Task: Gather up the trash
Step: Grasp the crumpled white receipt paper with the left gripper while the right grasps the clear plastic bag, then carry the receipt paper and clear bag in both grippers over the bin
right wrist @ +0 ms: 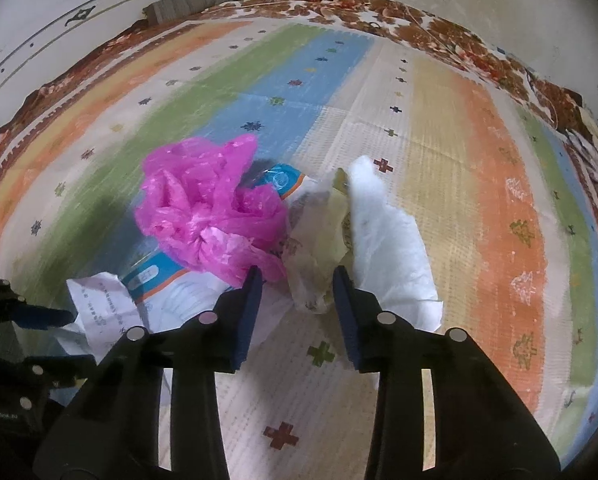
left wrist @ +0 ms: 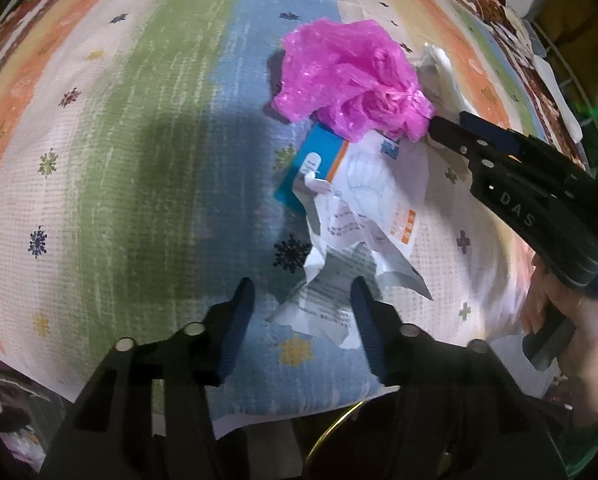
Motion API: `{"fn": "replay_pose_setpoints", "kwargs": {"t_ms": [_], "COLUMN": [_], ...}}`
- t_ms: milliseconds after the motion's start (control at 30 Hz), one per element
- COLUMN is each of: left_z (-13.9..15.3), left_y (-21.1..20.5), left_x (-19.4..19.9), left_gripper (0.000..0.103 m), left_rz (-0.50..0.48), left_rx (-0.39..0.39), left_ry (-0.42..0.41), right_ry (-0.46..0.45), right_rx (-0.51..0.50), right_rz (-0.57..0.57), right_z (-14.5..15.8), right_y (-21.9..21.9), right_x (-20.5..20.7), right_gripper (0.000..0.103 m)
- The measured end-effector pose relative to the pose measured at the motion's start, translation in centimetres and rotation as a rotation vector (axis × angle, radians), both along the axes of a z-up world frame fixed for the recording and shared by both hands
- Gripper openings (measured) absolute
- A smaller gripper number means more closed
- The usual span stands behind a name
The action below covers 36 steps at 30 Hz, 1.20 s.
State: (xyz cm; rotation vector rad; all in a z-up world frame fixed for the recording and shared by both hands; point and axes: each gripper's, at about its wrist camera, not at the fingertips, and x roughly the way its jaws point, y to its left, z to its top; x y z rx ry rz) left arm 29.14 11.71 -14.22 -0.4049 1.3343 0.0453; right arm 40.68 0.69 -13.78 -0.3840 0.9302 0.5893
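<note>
A pile of trash lies on a striped mat (left wrist: 139, 120). It holds a crumpled pink plastic bag (left wrist: 351, 80) (right wrist: 207, 208), a white and blue printed package (left wrist: 363, 184) (right wrist: 167, 284), crumpled white paper (left wrist: 323, 312) (right wrist: 99, 308), a yellowish wrapper (right wrist: 319, 248) and a white tissue (right wrist: 387, 240) (left wrist: 443, 68). My left gripper (left wrist: 303, 292) is open, its jaws standing either side of the crumpled paper's near edge. My right gripper (right wrist: 297, 280) is open around the yellowish wrapper's near end, next to the pink bag; it shows from the side in the left wrist view (left wrist: 447, 120).
The mat (right wrist: 479, 160) covers a bed with a brown floral blanket (right wrist: 439, 24) around its edges. A white wall (right wrist: 79, 20) stands behind. A grey folded cloth (right wrist: 191, 2) lies at the far edge. The mat's near edge (left wrist: 299, 408) drops off below my left gripper.
</note>
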Motion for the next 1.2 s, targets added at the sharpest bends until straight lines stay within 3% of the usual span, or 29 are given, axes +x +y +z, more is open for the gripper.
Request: {"fn": "replay_pose_setpoints", "kwargs": {"t_ms": [33, 100, 133, 367, 833, 1200], "left_z": [-0.1, -0.1, 0.1, 1.3, 5.2, 6.9], "left_y": [0.0, 0.3, 0.5, 1.0, 1.6, 1.3], "left_x": [0.1, 0.2, 0.2, 0.3, -0.6, -1.0], "left_gripper": [0.033, 0.005, 0.003, 0.001, 0.001, 0.001], "left_rz": [-0.001, 0.006, 0.014, 0.007, 0.038, 0.044], "left_rx": [-0.002, 0.0, -0.007, -0.021, -0.04, -0.044], "left_ry": [0.002, -0.002, -0.008, -0.038, -0.128, -0.164], "right_ry": [0.003, 0.008, 0.011, 0.017, 0.004, 0.02], "right_rx": [0.001, 0.003, 0.006, 0.04, 0.034, 0.052], "right_rz": [-0.001, -0.005, -0.003, -0.014, -0.073, -0.101], "right_z": [-0.1, -0.3, -0.4, 0.2, 4.6, 6.1], "right_y": [0.0, -0.1, -0.1, -0.7, -5.2, -8.3], "right_x": [0.1, 0.3, 0.4, 0.8, -0.3, -2.2], "right_gripper": [0.026, 0.02, 0.018, 0.009, 0.009, 0.009]}}
